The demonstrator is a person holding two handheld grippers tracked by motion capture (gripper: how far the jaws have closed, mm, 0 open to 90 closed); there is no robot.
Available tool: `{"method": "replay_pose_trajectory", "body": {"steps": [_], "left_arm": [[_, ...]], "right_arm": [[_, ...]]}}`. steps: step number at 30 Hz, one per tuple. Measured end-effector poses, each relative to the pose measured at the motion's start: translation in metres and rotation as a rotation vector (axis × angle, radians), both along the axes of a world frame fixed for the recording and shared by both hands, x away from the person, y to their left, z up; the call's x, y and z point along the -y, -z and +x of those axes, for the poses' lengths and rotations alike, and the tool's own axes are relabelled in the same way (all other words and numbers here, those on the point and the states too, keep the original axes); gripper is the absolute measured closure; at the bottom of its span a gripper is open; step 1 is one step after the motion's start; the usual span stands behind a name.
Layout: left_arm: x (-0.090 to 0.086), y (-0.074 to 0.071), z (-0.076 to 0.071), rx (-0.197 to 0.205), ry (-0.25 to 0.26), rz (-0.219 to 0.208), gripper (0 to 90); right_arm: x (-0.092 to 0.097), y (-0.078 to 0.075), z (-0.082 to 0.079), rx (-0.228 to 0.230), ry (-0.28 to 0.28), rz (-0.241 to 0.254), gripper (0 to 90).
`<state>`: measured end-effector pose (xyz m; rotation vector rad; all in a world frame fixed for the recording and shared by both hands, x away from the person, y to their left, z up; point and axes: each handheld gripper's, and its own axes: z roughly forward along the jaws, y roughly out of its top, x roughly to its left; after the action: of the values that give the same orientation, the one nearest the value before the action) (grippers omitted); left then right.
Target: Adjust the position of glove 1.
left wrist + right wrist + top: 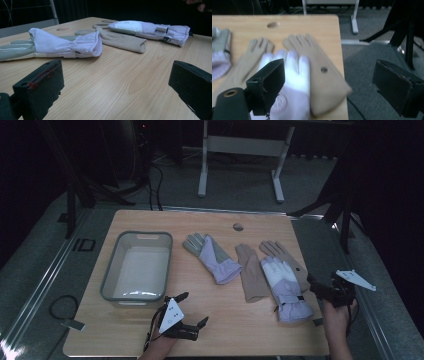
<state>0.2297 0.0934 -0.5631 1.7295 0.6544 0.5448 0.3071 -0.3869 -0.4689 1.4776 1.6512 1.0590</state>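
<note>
High view: both claws, left claw (192, 309) and right claw (312, 287), spread at table's (240, 330) near edge.

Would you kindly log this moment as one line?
left gripper: open, empty | right gripper: open, by lilac glove | basin: empty

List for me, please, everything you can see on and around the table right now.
Basin: one, grey, left side of the table.
Padded gloves: two, lilac with grey or white; one mid-table beside the basin, one at the right, lying partly over a tan glove.
Thin gloves: two, tan; one centre-right, one near the right edge.
Table: one, light wood.
Frame: one, white, on the floor behind.
Left gripper: black, open, near edge.
Right gripper: black, open, by the right-hand padded glove.
</note>
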Motion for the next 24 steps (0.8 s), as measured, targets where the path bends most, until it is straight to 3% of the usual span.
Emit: {"method": "replay_pose_trajectory", "body": {"steps": [3, 5, 9, 10, 12, 14, 24], "left_arm": [[0.0, 0.0, 0.0, -0.003, 0.003, -0.002, 0.0], [0.0, 0.0, 0.0, -0.004, 0.004, -0.003, 0.0], [0.0, 0.0, 0.0, -0.004, 0.005, -0.003, 0.0], [0.0, 0.0, 0.001, -0.004, 0.005, -0.003, 0.0], [0.0, 0.0, 0.0, -0.003, 0.007, 0.0, 0.0], [0.0, 0.0, 0.0, 0.001, 0.007, 0.001, 0.0], [0.0, 0.0, 0.0, -0.002, 0.008, -0.004, 0.0]], "right_arm": [[-0.003, -0.014, 0.006, -0.013, -0.053, 0.047, 13.6], [-0.009, -0.021, 0.008, 0.014, -0.058, 0.036, 14.6], [-0.019, -0.029, 0.012, 0.018, -0.122, 0.043, 12.5], [-0.028, -0.033, 0.013, 0.038, -0.155, 0.016, 12.6], [-0.037, -0.038, 0.015, 0.037, -0.185, -0.003, 12.2], [-0.045, -0.041, 0.02, 0.006, -0.25, 0.015, 13.0], [-0.085, -0.051, 0.047, -0.06, -0.373, 0.005, 12.5]]}}
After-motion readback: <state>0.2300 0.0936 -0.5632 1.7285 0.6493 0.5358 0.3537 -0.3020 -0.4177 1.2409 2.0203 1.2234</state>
